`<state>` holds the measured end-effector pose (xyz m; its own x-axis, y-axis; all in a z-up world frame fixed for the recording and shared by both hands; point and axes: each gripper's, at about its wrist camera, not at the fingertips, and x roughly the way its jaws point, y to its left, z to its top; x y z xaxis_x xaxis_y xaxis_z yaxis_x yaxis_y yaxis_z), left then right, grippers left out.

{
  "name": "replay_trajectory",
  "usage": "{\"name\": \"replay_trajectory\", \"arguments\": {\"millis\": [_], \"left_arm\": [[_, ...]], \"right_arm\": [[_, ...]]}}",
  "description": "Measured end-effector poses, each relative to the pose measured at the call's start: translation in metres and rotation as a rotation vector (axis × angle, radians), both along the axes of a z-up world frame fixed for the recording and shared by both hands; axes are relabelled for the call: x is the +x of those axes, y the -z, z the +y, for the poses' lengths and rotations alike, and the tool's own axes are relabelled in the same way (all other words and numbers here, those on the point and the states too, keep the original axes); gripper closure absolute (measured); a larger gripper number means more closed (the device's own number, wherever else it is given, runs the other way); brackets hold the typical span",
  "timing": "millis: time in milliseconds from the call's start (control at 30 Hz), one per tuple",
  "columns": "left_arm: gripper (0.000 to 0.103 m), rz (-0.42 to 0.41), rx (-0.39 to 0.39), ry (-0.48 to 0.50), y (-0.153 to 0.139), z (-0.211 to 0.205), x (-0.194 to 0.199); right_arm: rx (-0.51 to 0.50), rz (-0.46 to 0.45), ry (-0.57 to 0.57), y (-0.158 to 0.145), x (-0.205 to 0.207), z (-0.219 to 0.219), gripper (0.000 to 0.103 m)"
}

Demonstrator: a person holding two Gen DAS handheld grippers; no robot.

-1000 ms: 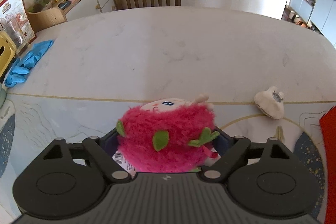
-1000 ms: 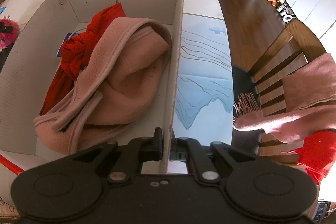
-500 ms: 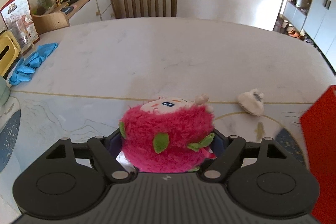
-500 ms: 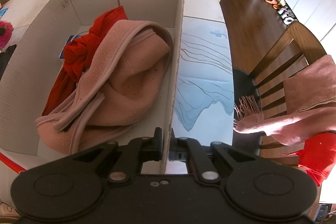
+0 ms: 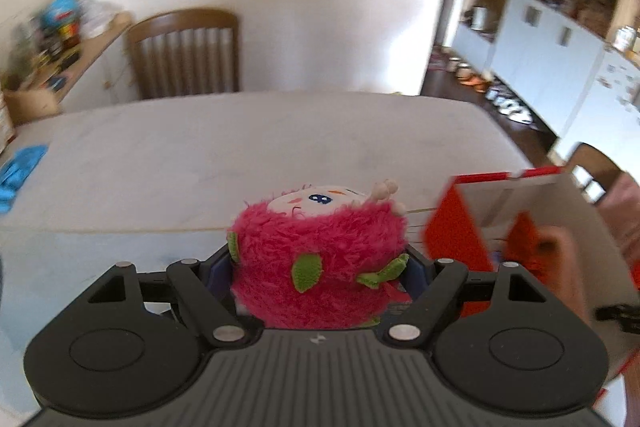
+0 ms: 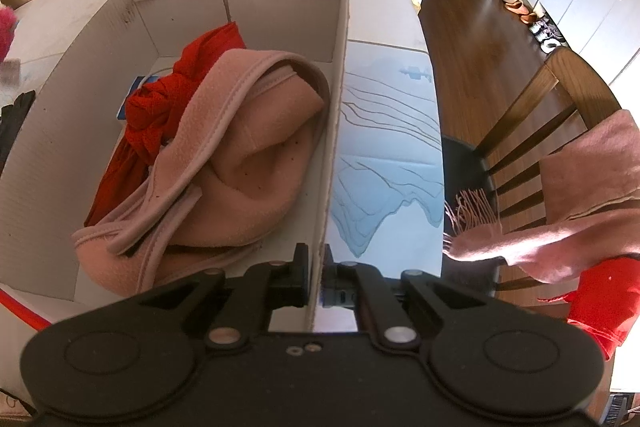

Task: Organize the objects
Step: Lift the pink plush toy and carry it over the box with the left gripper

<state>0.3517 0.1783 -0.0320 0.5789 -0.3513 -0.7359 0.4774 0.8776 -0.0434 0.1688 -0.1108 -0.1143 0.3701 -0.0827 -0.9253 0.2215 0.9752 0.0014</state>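
A fluffy pink plush toy [image 5: 320,251] with green leaves and a small face sits between the fingers of my left gripper [image 5: 318,267], which is shut on it and holds it above the table [image 5: 240,147]. Just to its right is the red-and-white cardboard box [image 5: 452,231]. In the right wrist view, my right gripper [image 6: 316,275] is shut on the box's right wall [image 6: 336,99], pinching the cardboard edge. Inside the box lie a pink fleece garment [image 6: 248,163] and a red cloth [image 6: 160,107]. The plush toy [image 6: 6,27] shows at the far left edge there.
A wooden chair [image 5: 184,55] stands at the table's far side, next to a cluttered sideboard [image 5: 60,39]. Blue gloves [image 5: 20,167] lie at the table's left edge. A second chair [image 6: 532,131], draped with a pink scarf [image 6: 560,187], stands right of the box, and a blue-patterned mat [image 6: 384,147] lies between them.
My left gripper has risen and swung right with the plush toy. The box has come into its view and the small white toy has gone out of it. The right gripper has kept still.
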Motion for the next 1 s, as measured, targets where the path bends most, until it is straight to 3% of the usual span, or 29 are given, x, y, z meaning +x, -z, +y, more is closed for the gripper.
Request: {"name": "replay_trajectory", "arguments": {"millis": [467,867,1000], "left_arm": [[0.022,0.015,-0.084,0.232,-0.031,-0.065,-0.040],[0.022,0.025,-0.037,0.433,-0.011,-0.151,-0.074],[0.022,0.008,-0.007,0.458,-0.003,-0.174,-0.078]], "right_arm": [[0.009,-0.013,-0.004,0.000,-0.002,-0.001,0.099],[0.014,-0.017,-0.008,0.001,-0.003,-0.002,0.099],[0.019,-0.018,-0.005,0.001,-0.003,-0.002,0.098]]}}
